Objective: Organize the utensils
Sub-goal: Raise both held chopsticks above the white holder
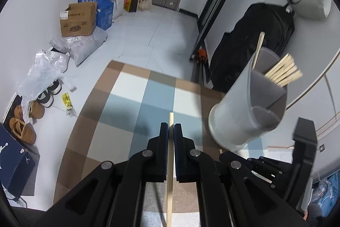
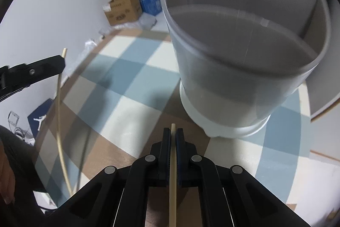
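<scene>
Over a checkered mat (image 1: 136, 99) of blue, white and brown squares, the left gripper (image 1: 170, 127) is pinching a single wooden chopstick (image 1: 170, 173) between its nearly closed fingers, the stick running straight along the gripper's axis with its tip poking just past the fingertips. To its right, a translucent utensil holder (image 1: 240, 112) with a white base is sitting on the mat, its inside split by grey dividers. One compartment at the far side is holding a bundle of chopsticks (image 1: 283, 72) that are fanning out over the rim, while a lone chopstick (image 1: 258, 49) is leaning in a neighbouring section.

From the right wrist view, the right gripper (image 2: 173, 134) is likewise clamping a pale chopstick (image 2: 172, 173) lengthwise between its closed-in fingers, just in front of the holder's base (image 2: 233, 127). The holder's wide mouth (image 2: 244, 35) is filling the upper frame, blurred, so which section lies nearest is hard to say; it seems to be an empty-looking one. At the left edge, the other gripper (image 2: 61, 61) is showing with its stick (image 2: 59, 120) curving down by lens distortion.

Cardboard boxes (image 1: 77, 19) are standing against the far wall.
</scene>
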`<move>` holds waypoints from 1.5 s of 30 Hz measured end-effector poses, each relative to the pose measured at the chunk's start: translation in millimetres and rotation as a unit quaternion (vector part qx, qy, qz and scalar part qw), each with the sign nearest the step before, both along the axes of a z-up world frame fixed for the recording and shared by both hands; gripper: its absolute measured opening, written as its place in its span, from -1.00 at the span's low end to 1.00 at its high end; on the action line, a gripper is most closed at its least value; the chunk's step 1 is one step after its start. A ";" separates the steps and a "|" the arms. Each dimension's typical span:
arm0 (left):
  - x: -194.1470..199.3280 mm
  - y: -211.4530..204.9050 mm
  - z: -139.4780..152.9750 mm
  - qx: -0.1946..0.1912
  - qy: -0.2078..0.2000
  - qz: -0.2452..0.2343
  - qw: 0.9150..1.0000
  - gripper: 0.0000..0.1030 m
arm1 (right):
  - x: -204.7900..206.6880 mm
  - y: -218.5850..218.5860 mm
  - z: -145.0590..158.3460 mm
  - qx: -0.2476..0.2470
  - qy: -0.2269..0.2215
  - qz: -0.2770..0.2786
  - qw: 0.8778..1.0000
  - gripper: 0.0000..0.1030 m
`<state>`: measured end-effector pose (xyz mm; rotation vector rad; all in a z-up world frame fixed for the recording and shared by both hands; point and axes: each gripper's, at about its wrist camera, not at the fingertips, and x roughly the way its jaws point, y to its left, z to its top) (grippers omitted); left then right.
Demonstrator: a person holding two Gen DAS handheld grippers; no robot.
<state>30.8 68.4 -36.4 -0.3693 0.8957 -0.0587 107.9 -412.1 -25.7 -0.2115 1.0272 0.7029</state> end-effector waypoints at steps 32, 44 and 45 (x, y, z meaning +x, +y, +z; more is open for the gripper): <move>2.2 -33.6 125.1 0.015 -0.166 -0.089 0.982 -0.98 | -15.3 -72.6 172.1 0.236 -0.172 -0.028 0.956 -0.94; 25.3 -60.9 174.0 0.026 -0.213 -0.127 0.968 -0.98 | 12.5 -93.4 250.5 0.269 -0.202 -0.034 0.941 -0.94; 28.7 -63.0 174.4 0.028 -0.214 -0.129 0.968 -0.98 | 15.5 -93.4 256.4 0.267 -0.209 -0.034 0.940 -0.94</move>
